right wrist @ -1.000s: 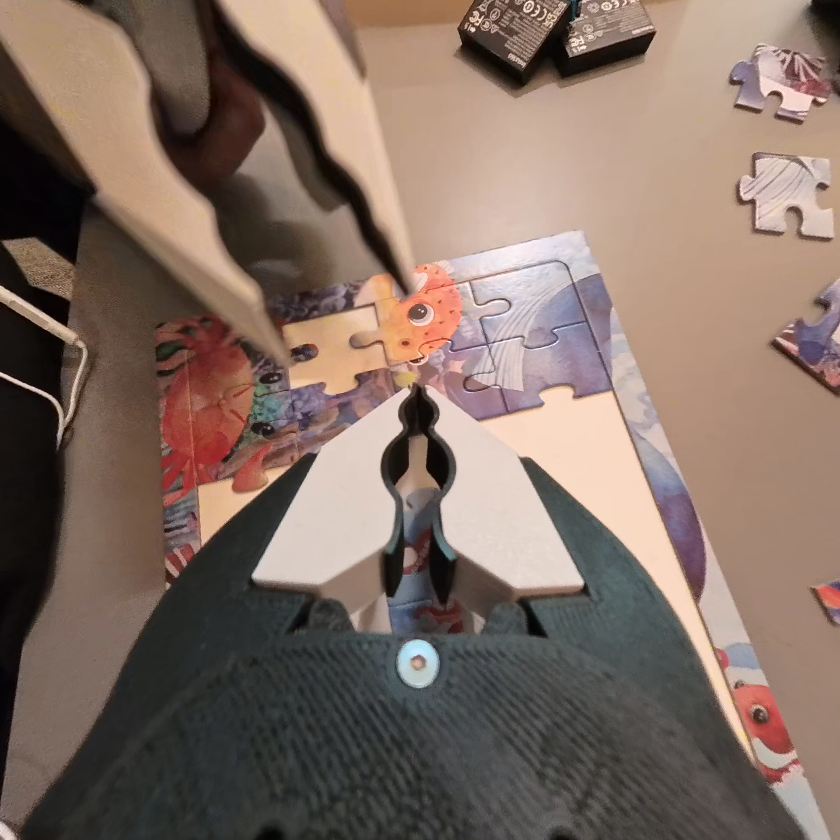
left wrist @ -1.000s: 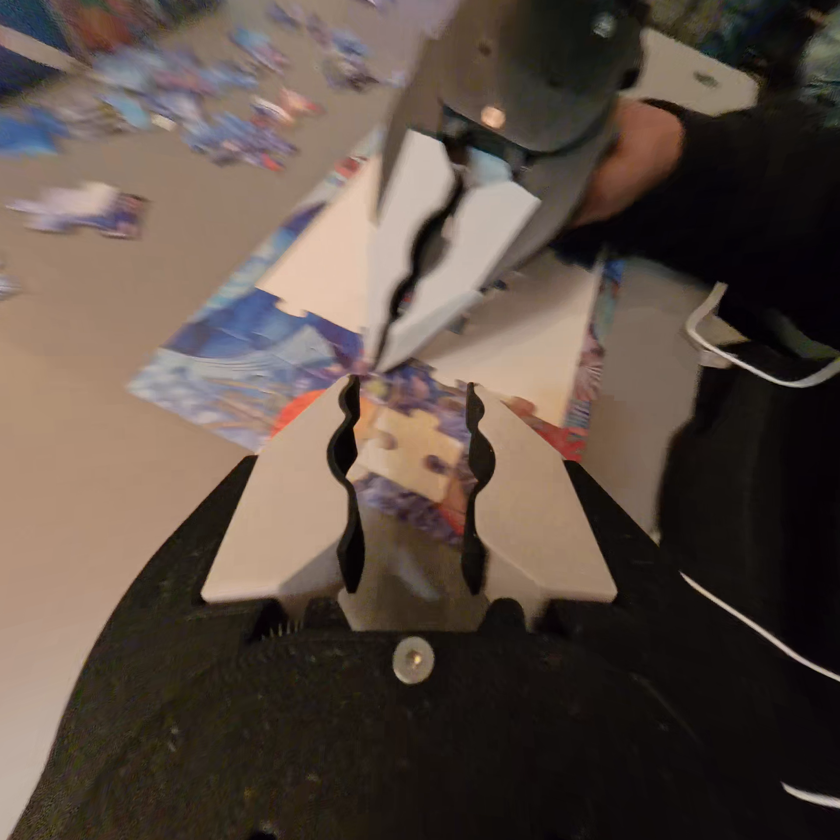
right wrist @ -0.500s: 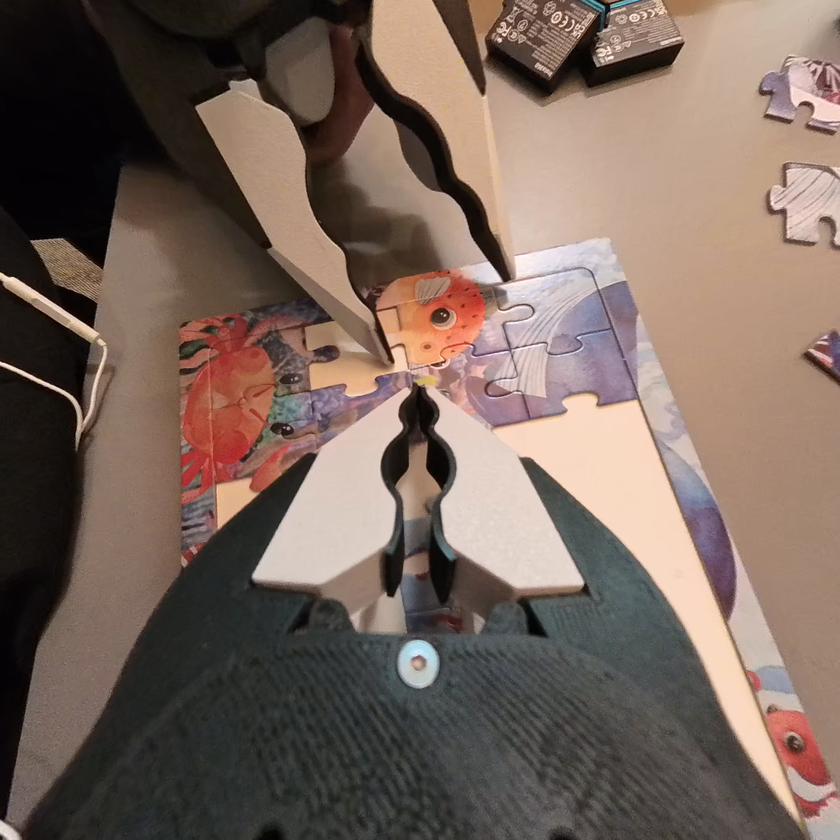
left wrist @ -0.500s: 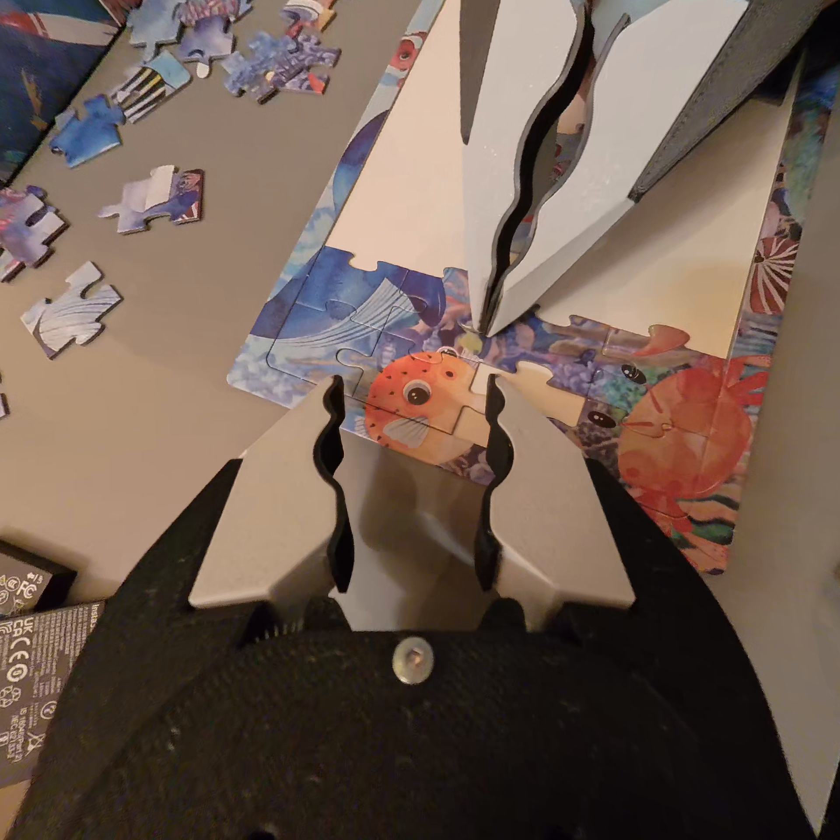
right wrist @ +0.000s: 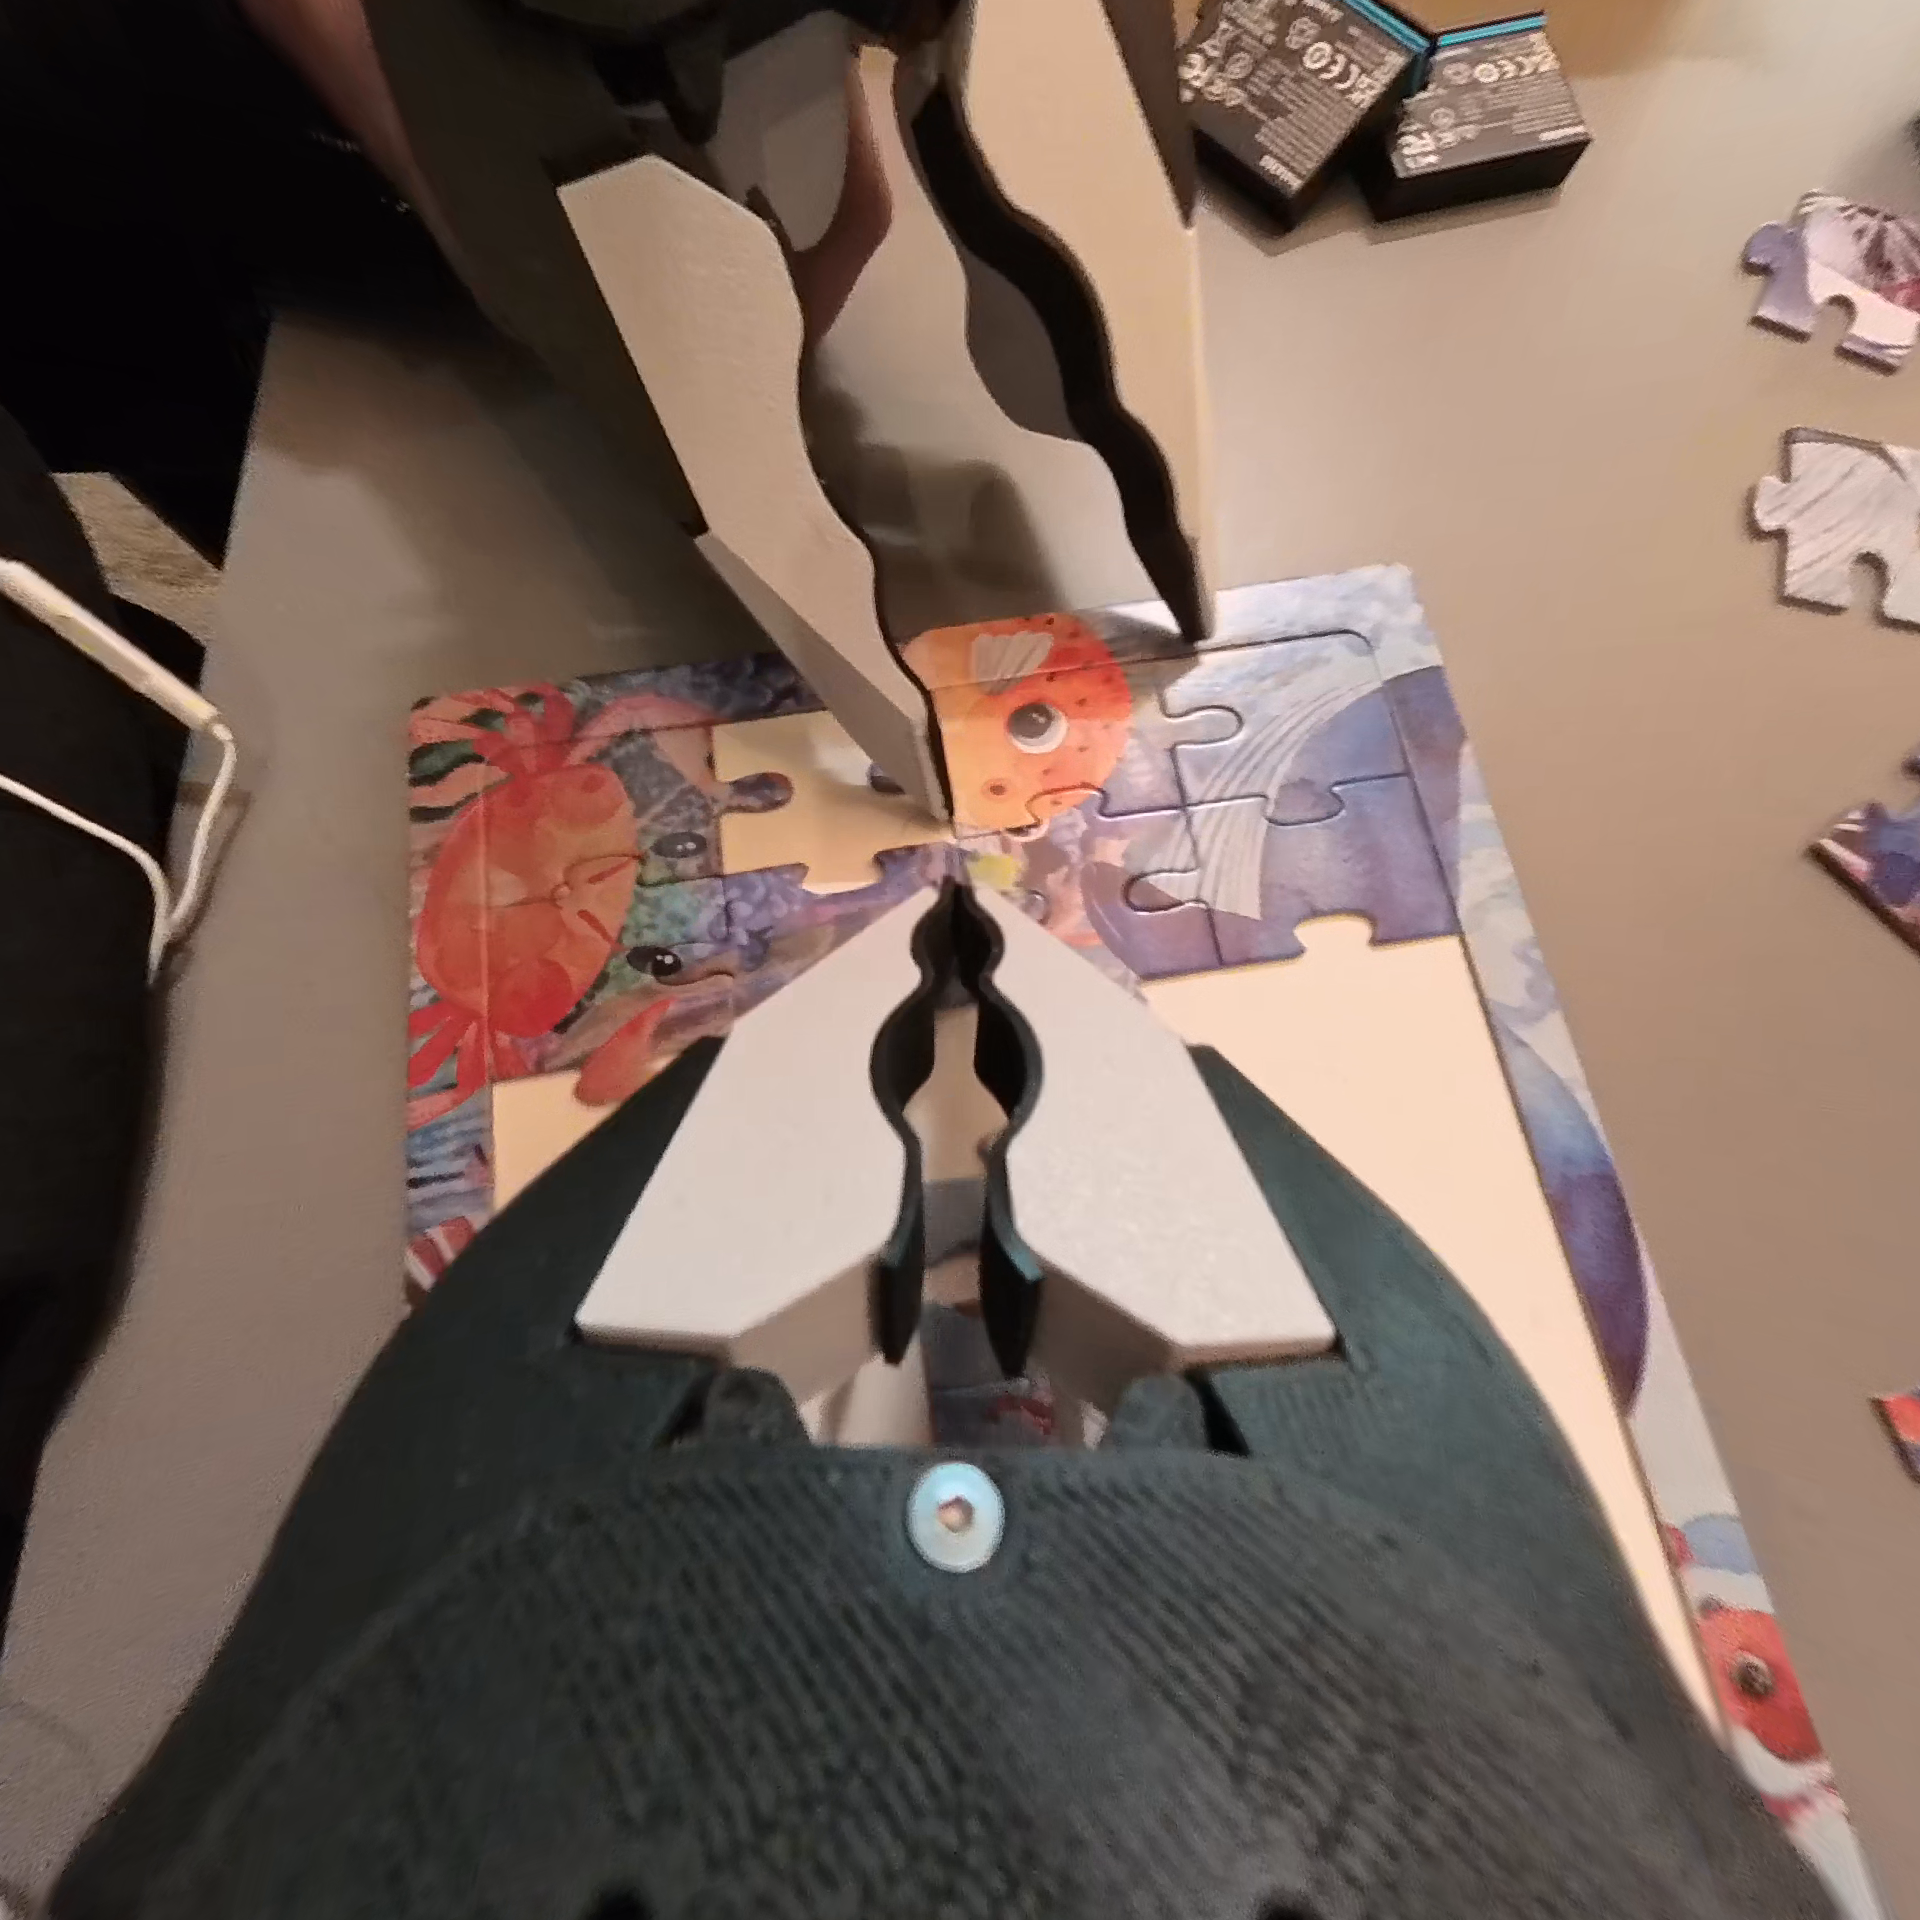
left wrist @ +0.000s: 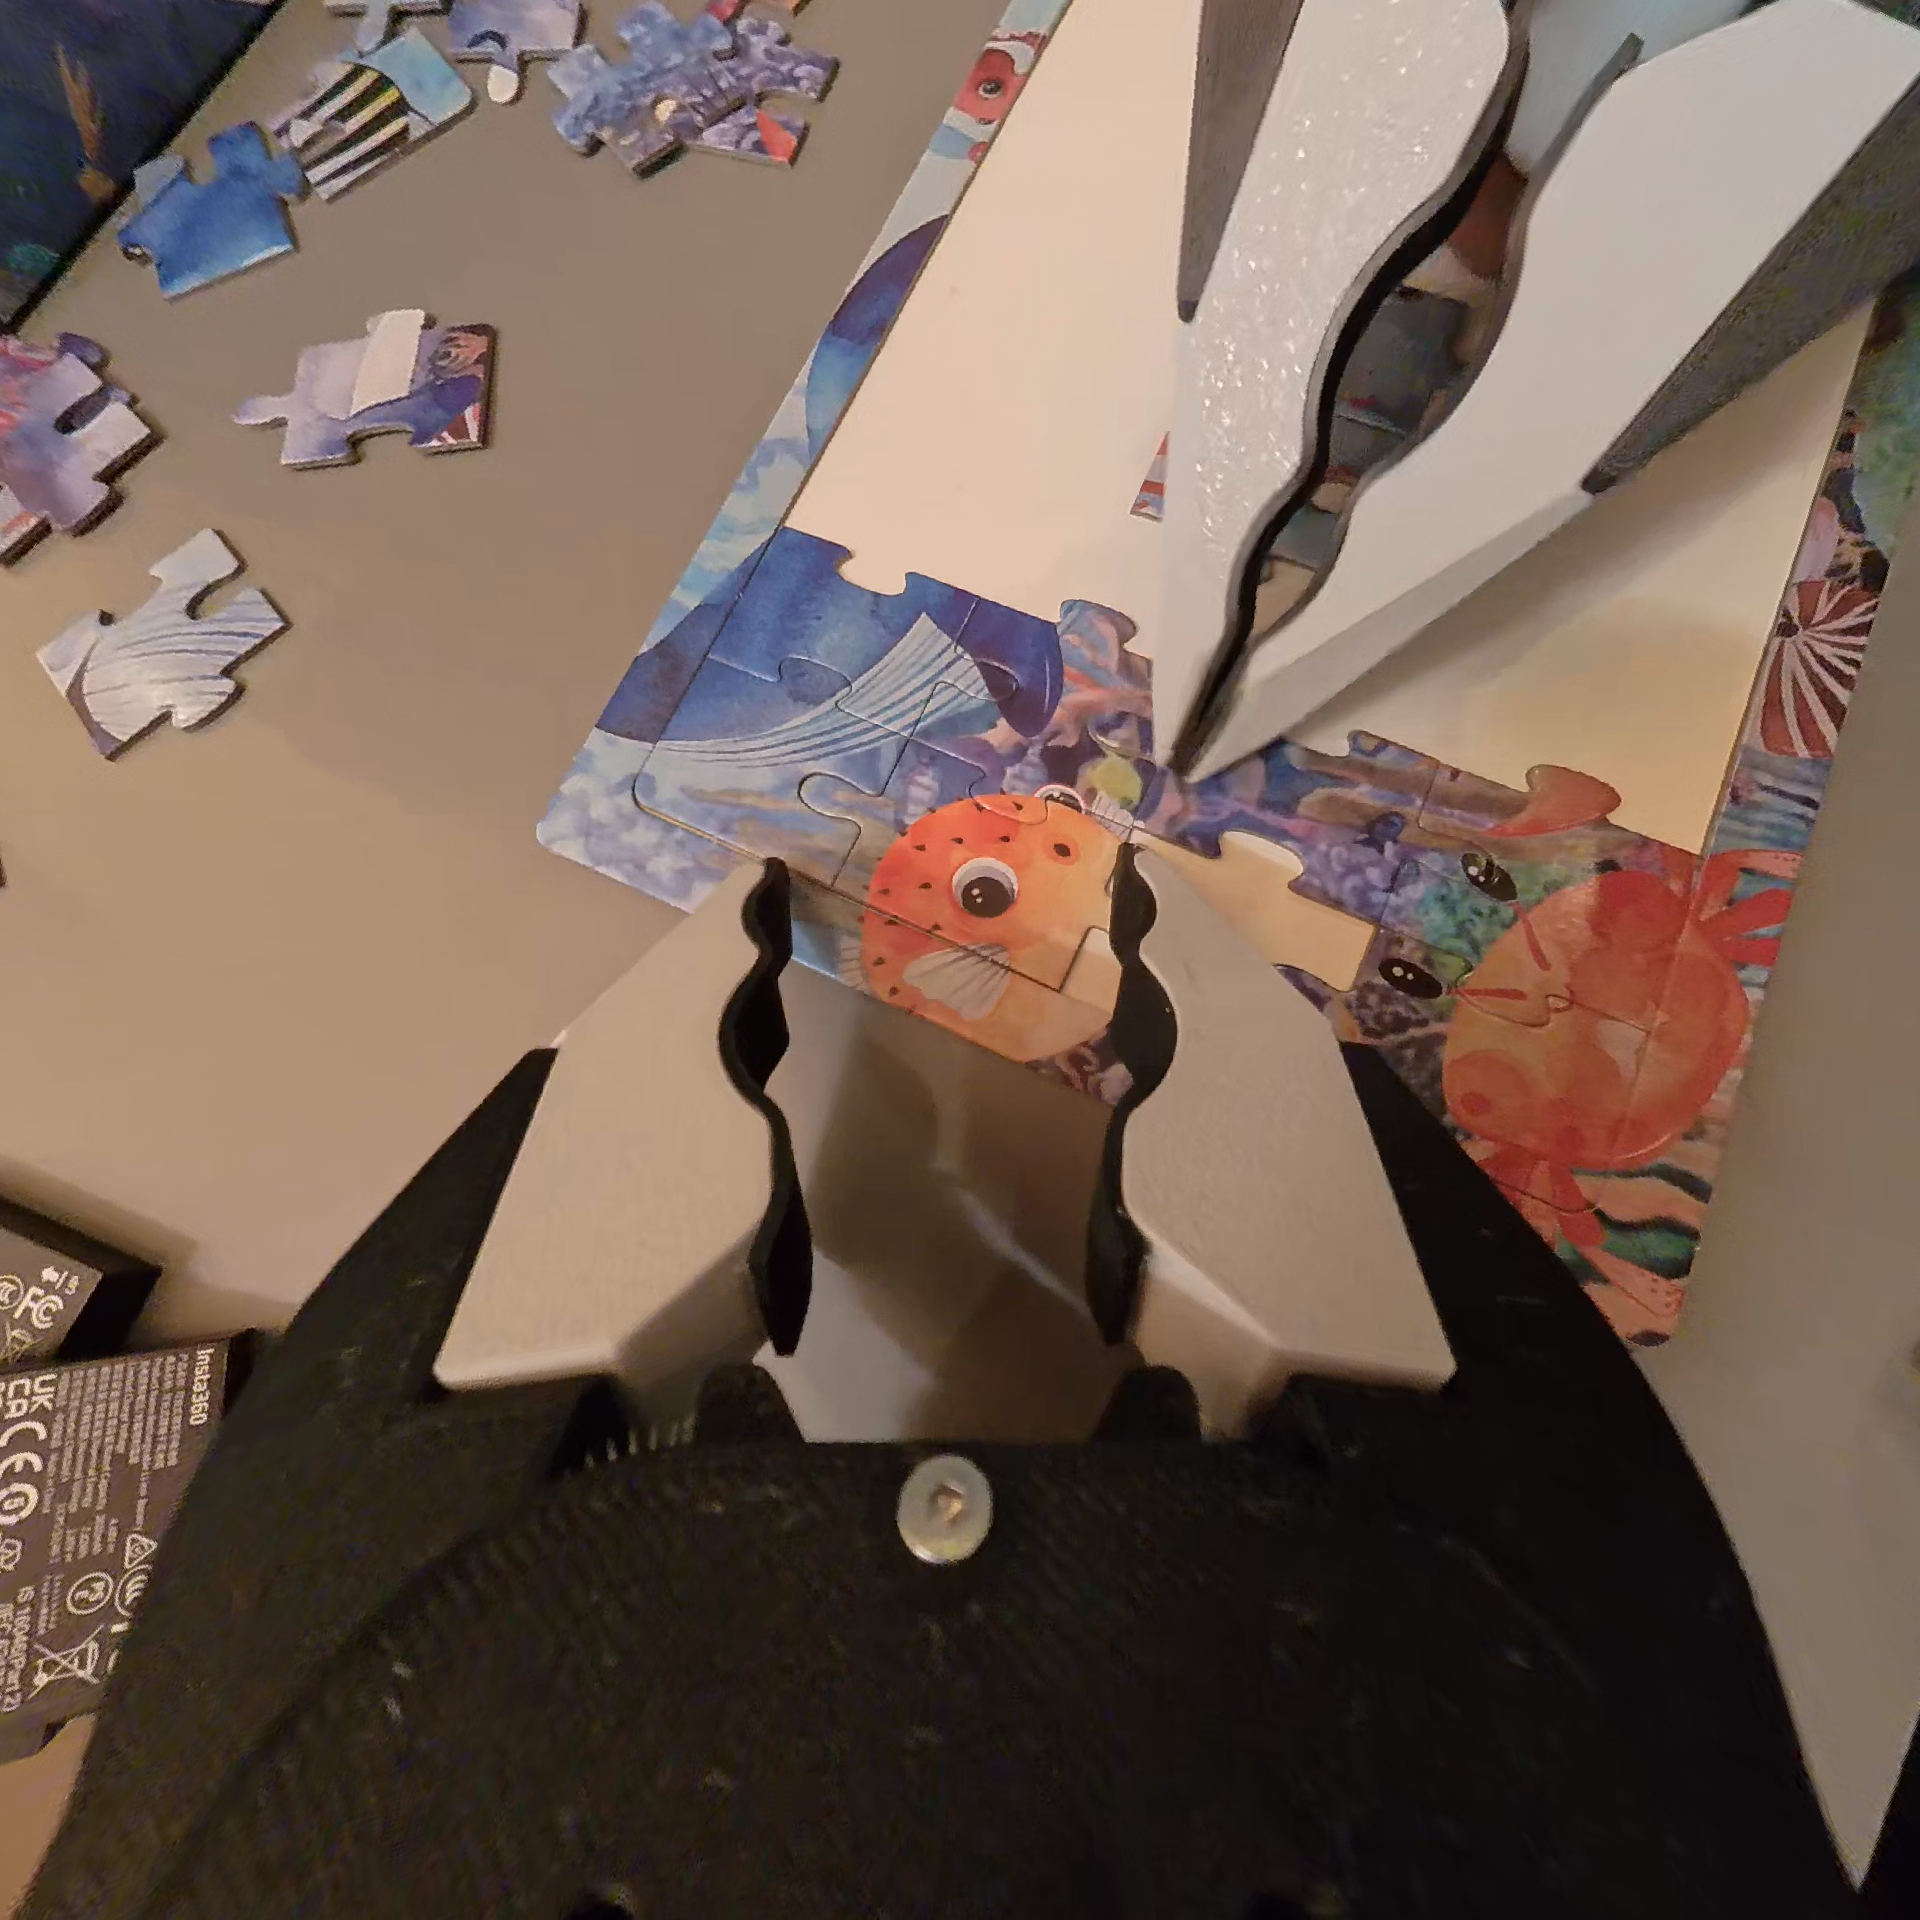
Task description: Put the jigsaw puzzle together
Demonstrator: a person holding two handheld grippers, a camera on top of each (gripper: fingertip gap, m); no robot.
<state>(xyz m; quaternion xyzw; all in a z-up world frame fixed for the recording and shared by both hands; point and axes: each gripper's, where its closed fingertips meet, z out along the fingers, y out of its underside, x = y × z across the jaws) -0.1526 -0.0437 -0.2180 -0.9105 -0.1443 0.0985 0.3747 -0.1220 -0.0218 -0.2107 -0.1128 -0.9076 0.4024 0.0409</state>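
The jigsaw puzzle point(left wrist: 935, 727) is lying half-built in its tray point(left wrist: 1018, 416) on the grey surface point(left wrist: 364, 883). The left gripper point(left wrist: 945, 883) is spreading its fingers wide around the orange fish piece point(left wrist: 977, 904). The right gripper point(right wrist: 956, 894) is keeping its fingers narrow, tips pressing on the puzzle beside the empty gap point(right wrist: 800, 821). Loose pieces point(left wrist: 166, 655) are lying nearby.

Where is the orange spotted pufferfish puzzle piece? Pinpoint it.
The orange spotted pufferfish puzzle piece lies in the puzzle tray's near row, between the open left hand-held gripper fingers, with the blue whale-fin pieces to its left and an empty slot to its right.
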